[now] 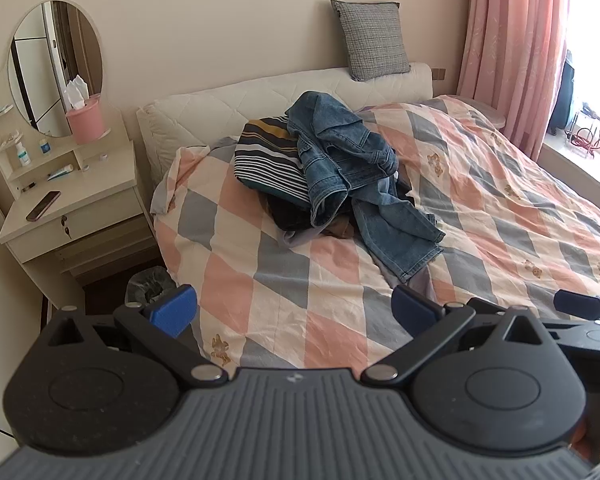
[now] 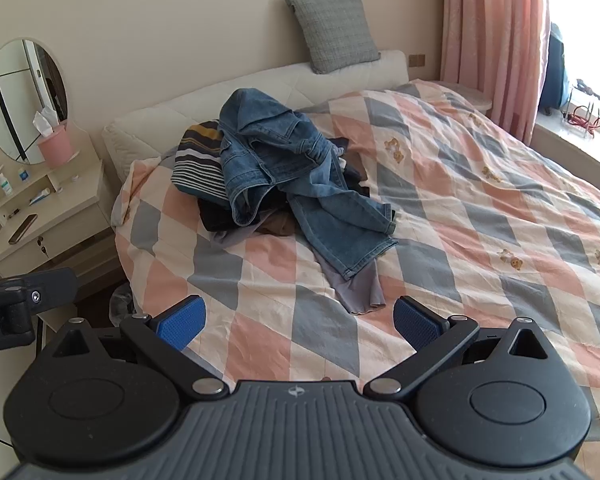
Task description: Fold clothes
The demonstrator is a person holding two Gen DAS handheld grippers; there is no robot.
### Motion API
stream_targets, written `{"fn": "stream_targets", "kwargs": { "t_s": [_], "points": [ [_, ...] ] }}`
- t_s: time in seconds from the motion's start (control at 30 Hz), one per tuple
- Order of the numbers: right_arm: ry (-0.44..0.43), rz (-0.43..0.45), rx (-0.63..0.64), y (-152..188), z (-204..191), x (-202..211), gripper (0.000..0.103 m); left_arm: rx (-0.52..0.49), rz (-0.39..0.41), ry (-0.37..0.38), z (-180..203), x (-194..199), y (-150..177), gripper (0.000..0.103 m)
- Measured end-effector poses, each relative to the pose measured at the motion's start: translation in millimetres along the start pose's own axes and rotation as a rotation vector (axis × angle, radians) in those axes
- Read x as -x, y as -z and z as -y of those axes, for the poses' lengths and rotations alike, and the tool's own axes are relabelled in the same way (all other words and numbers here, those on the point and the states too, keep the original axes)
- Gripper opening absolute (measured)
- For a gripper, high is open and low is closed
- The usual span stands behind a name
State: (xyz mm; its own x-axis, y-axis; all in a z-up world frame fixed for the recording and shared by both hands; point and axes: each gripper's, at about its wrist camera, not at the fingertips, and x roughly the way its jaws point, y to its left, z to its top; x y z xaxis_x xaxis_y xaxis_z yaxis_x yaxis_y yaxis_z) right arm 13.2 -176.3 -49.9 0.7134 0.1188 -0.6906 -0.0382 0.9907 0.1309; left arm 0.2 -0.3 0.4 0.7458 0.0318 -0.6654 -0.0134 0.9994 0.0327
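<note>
While both claws hover: nothing is gripped yet.
Left claw (image 1: 294,312): blue pads spread wide, empty, above the near edge of the bed (image 1: 500,200).
Right claw (image 2: 300,320): likewise spread wide and empty, just beside the left one.
Clothes pile (image 1: 332,168): unfolded on the checked quilt, toward the headboard; denim jacket (image 2: 268,148) on top, striped garment (image 2: 198,160) beside it, jeans leg (image 2: 340,232) trailing forward.

Dark clothes (image 1: 290,210) mostly under denim jacket (image 1: 340,152); bed cut off rt.
</note>
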Motion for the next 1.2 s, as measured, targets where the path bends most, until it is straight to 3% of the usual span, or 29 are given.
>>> {"fn": "stream_targets", "kwargs": {
  "t_s": [1.2],
  "points": [
    [-0.013, -0.015, -0.012, 3.3, -4.1, 1.5, 0.103, 0.005, -0.016, -0.015, -11.8, 1.9, 9.3, 0.102]
  ]
}}
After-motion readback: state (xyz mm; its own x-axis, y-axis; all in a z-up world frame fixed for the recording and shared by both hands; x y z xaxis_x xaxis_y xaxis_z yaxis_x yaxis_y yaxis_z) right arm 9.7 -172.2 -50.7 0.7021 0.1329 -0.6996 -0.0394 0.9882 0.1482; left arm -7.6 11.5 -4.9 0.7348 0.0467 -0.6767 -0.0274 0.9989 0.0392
